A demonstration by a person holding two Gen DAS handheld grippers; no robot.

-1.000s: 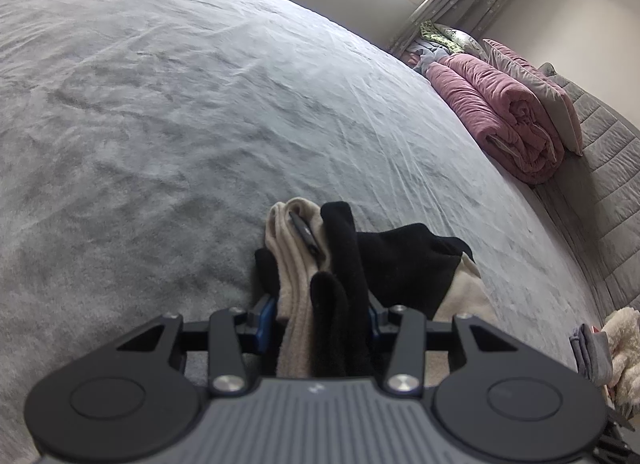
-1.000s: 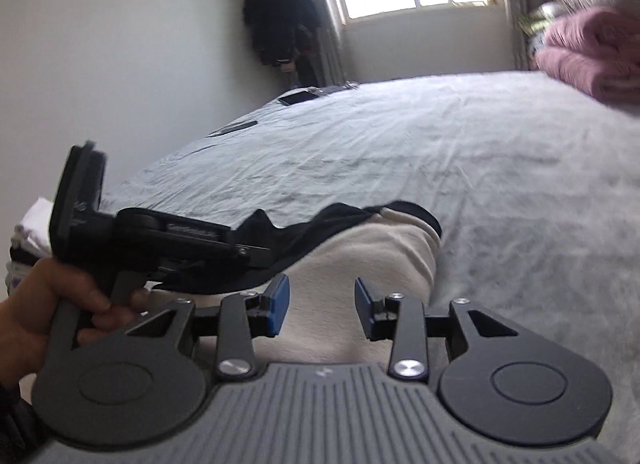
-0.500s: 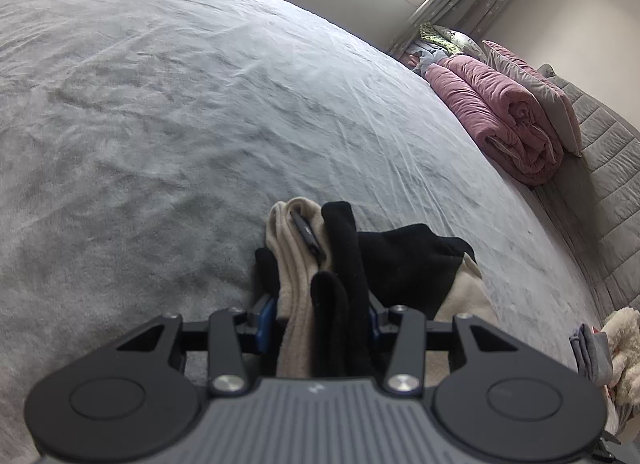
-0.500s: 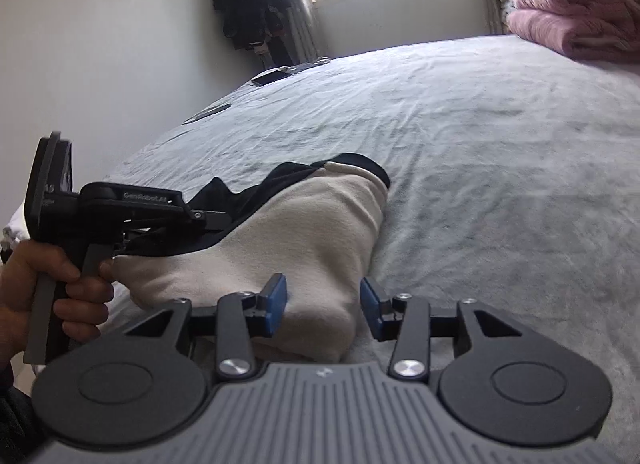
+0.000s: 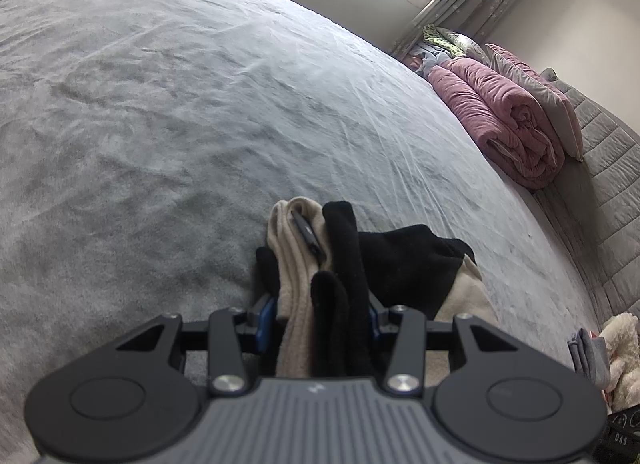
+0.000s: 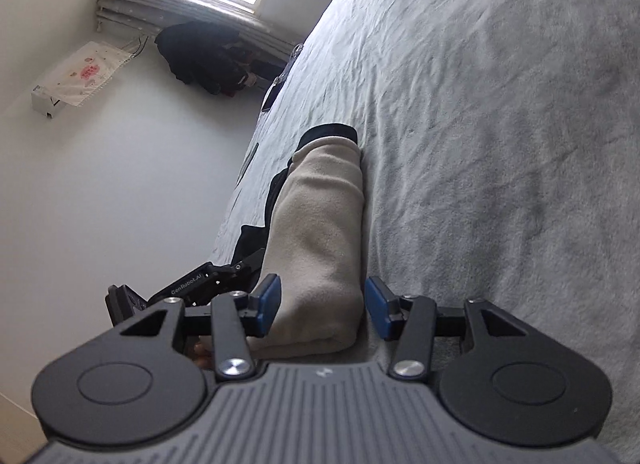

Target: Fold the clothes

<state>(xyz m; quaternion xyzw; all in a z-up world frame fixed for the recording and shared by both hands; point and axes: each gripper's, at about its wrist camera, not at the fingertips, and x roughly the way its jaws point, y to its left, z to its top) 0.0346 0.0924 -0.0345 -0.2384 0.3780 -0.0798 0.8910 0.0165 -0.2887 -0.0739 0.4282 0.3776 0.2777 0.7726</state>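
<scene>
Since a second ago the right gripper point(image 6: 322, 306) has rolled hard, so the bed point(image 6: 500, 124) now runs tilted up its view, and it has come down to the near end of the garment point(image 6: 320, 232); the left gripper point(image 5: 322, 314) has not shifted.

The garment is a thick, soft piece in two colours, beige fleece and black. It lies on the grey bed, bunched into a long roll. In the right view the beige side faces up as a smooth, rounded tube, with black cloth showing as a rim at its far end and along its left edge. In the left view the cloth stands in upright folds: a beige fold on the left with a dark zip pull lying on it, black folds in the middle, and more black and beige spread on the bed to the right.

The left gripper is clenched on these bunched folds, its blue pads pressing them from both sides. The right gripper stands released: its pads flank the near end of the beige roll with a gap on each side, nothing pinched.

A rolled pink quilt point(image 5: 508, 124) lies far off at the bed's head.
</scene>
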